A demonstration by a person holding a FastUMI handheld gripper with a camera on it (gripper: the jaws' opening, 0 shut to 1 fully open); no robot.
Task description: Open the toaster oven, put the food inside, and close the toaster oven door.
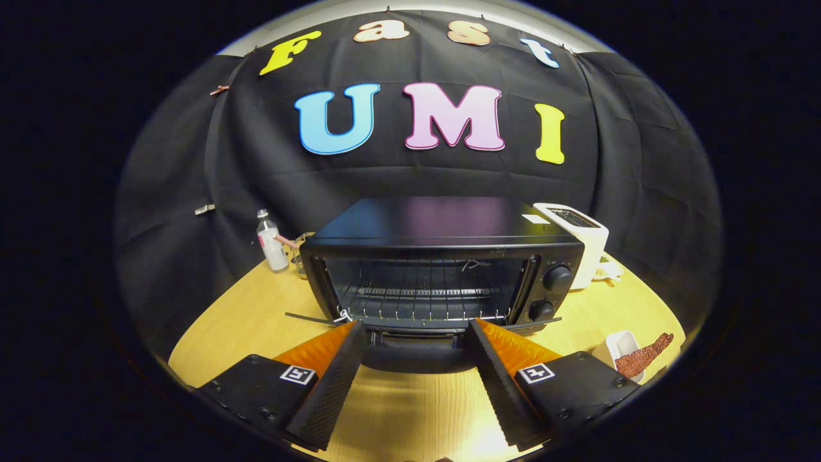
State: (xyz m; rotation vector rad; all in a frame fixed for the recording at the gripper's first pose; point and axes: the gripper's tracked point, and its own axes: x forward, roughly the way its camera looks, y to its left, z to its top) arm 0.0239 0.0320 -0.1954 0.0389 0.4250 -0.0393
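a wooden table [256,308] carries a black toaster oven [442,269], its door [417,343] dropped flat toward the camera and its wire rack [423,298] bare inside. two round knobs [557,277] sit one above the other on the oven's right panel. the gripper [417,330] faces the open oven, its two ribbed black fingers [333,385] spread wide apart with nothing between them, their tips reaching to the lowered door's outer edge; whether they touch it cannot be told. a white pop-up toaster [577,237] stands just behind the oven's right corner. the food, a reddish-brown strip [641,356], lies in a small white dish [617,350] on the table, off beyond the right finger and well apart from the oven. a small clear bottle [271,242] with a white label stands near the oven's left rear corner.
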